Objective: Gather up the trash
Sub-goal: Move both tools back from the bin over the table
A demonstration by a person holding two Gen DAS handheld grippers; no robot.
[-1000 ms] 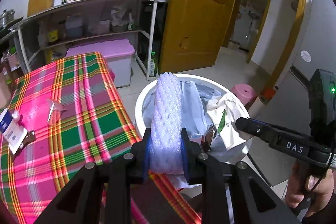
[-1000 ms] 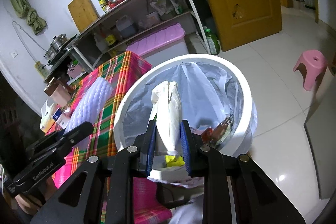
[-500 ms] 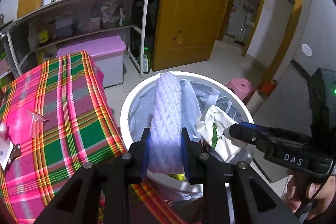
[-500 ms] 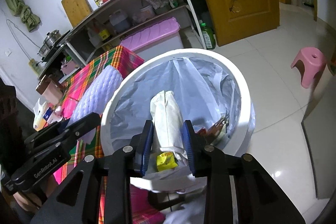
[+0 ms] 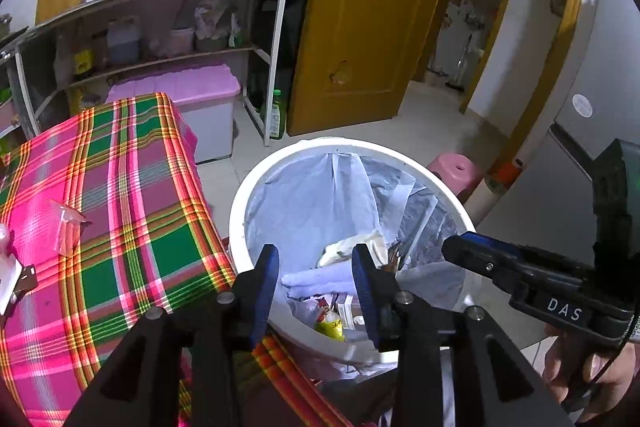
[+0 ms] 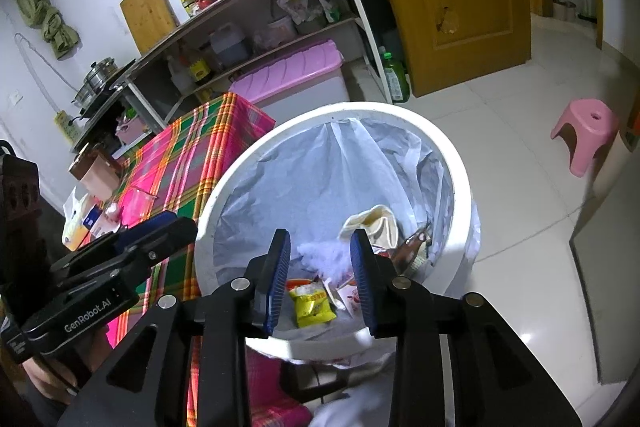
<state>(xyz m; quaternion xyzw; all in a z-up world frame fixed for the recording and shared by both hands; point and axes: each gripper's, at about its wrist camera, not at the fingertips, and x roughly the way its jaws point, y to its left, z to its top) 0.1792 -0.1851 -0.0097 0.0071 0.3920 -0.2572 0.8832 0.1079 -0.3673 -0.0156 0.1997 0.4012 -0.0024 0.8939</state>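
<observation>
Two tools hang over the white trash bin (image 5: 240, 211), both tilted down toward its mouth. Your left tool (image 5: 314, 291) has its jaws opening with nothing pressed between the blue pads; the white foam net sleeve (image 5: 320, 277) lies loose inside the bin, below and between the fingers. Your right tool (image 6: 320, 279) is opening as well, pads clear of everything; the cream paper bag (image 6: 376, 223) sits crumpled in the bin just beyond its right finger, and the foam sleeve shows as a pale tuft between its fingers. A yellow snack wrapper (image 6: 312, 305) lies lower in the bin, nearest you, among other scraps too jumbled to name. A clear plastic liner (image 6: 320, 179) lines the bin. Left of the bin, touching its side, stands the surface with a pink-and-green plaid cloth (image 5: 120, 207); a clear plastic wrapper (image 5: 68, 227) lies on that cloth, well left of the bin. Beyond the bin: a pink-lidded storage box (image 5: 188, 99) and a yellow door (image 5: 360, 27). Right of the bin, a pink stool (image 6: 584, 131) on the tiled floor.
</observation>
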